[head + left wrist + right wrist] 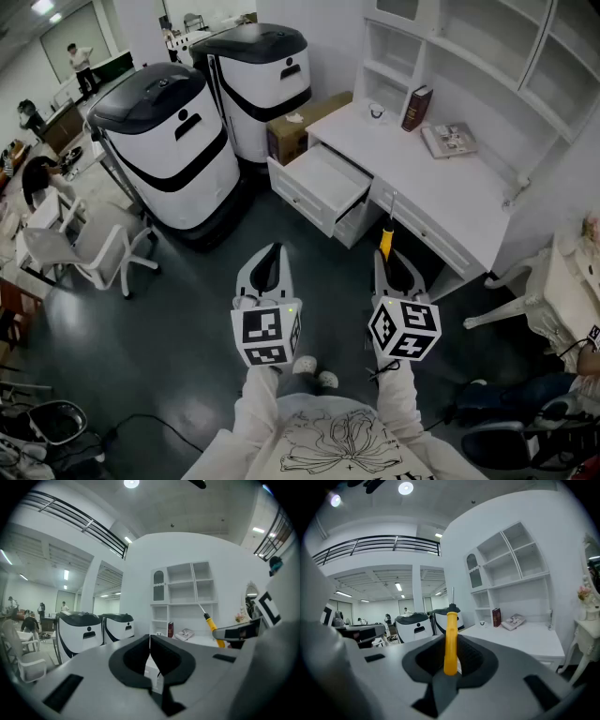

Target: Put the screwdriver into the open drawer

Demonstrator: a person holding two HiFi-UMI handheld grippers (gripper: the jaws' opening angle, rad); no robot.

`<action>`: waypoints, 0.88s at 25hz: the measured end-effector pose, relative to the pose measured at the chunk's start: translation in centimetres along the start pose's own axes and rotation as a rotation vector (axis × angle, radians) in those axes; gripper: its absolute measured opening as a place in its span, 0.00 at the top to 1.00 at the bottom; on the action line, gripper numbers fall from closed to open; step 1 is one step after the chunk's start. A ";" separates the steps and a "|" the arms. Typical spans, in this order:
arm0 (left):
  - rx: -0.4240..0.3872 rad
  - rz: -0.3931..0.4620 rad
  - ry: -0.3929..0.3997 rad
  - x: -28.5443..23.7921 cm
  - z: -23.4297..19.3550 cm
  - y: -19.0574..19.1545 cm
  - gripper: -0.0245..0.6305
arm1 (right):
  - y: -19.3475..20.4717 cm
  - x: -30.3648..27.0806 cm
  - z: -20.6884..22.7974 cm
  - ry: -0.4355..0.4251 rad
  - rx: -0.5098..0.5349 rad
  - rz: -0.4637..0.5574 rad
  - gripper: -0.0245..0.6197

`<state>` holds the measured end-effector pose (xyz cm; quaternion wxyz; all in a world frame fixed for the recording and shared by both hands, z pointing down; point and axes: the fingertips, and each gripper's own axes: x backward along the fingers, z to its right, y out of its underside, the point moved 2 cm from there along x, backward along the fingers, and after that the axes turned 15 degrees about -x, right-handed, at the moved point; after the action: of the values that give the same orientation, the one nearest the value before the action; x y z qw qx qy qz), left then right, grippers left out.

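Where dark floor (187,319) spreads, desk (450,187), open drawer (323,178)

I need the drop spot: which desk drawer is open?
The drawer at the end of the desk beside the cardboard box: it is pulled out, showing its inside, while the other drawer fronts sit flush.

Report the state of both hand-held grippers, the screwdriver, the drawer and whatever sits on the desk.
Left hand-held gripper: shut, nothing between its jaws.
Right hand-held gripper: shut on the yellow handle of the screwdriver.
Screwdriver: held, shaft pointing ahead toward the desk, not yet in the drawer.
Drawer: pulled open, nothing visible inside.
Red book: standing upright on the desk.
Magazine: lying flat, closed.
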<state>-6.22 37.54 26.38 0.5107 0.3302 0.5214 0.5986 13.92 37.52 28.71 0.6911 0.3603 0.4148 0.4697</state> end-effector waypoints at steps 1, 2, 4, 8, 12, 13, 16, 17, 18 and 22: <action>0.000 0.001 0.001 -0.1 0.0 0.0 0.95 | 0.1 -0.1 0.0 -0.001 0.000 -0.001 0.85; 0.000 0.002 0.001 -0.1 0.0 0.1 0.95 | 0.1 -0.1 0.0 -0.002 0.001 -0.002 0.85; 0.002 0.002 0.001 -0.3 0.0 0.1 0.95 | 0.3 -0.3 0.0 -0.004 0.003 -0.003 0.85; 0.007 0.002 0.004 -0.7 -0.3 0.3 0.95 | 0.4 -0.8 -0.1 -0.003 0.009 -0.007 0.85; 0.012 0.004 0.008 -1.6 -0.6 0.4 0.95 | 0.3 -1.7 0.0 0.002 0.012 -0.009 0.85; 0.013 0.004 0.009 -1.9 -0.7 0.4 0.95 | 0.2 -2.0 0.0 0.004 0.011 -0.008 0.85; 0.014 0.006 0.016 -2.8 -1.1 0.4 0.95 | 0.1 -2.9 0.1 0.006 -0.003 -0.003 0.85; 0.015 0.006 0.020 -3.1 -1.3 0.5 0.95 | 0.1 -3.2 0.0 0.008 -0.007 -0.002 0.85; 0.015 0.005 0.023 -3.5 -1.4 0.6 0.95 | 0.1 -3.6 0.0 0.011 -0.008 -0.002 0.85; 0.011 0.002 0.037 -4.9 -2.2 1.1 0.95 | 0.3 -5.2 -0.1 0.021 -0.026 -0.002 0.85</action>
<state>-7.29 32.29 27.63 0.4985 0.3224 0.5339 0.6021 12.60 32.72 30.17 0.6918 0.3459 0.4163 0.4779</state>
